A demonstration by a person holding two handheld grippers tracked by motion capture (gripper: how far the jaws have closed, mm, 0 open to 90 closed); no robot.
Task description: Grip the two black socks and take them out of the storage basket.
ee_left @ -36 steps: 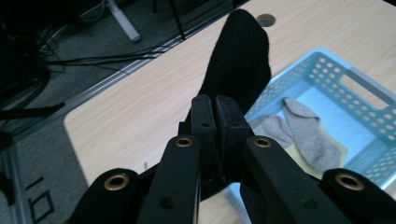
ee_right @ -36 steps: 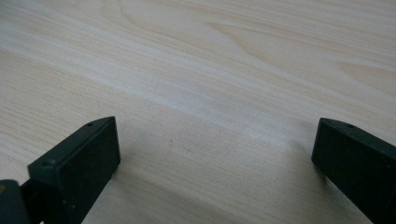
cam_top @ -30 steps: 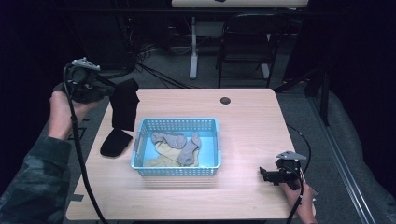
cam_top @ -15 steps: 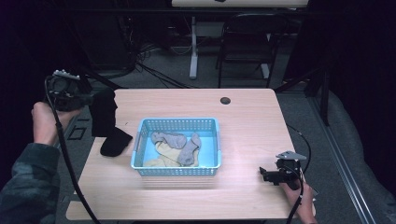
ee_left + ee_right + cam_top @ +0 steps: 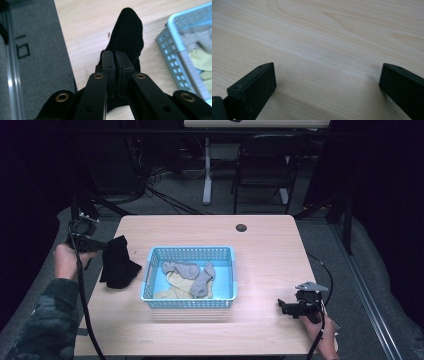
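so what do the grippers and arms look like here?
Both grippers are black. The left gripper has brass-coloured rivets and a black cable; the right gripper has blocky jaws, a grey three-cornered plate on top and a black cable. The left arm wears a camouflage sleeve.

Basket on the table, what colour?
Light blue basket, perforated walls; clearest in the high view.

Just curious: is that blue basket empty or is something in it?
Not empty: the blue basket holds grey socks and a yellowish cloth.
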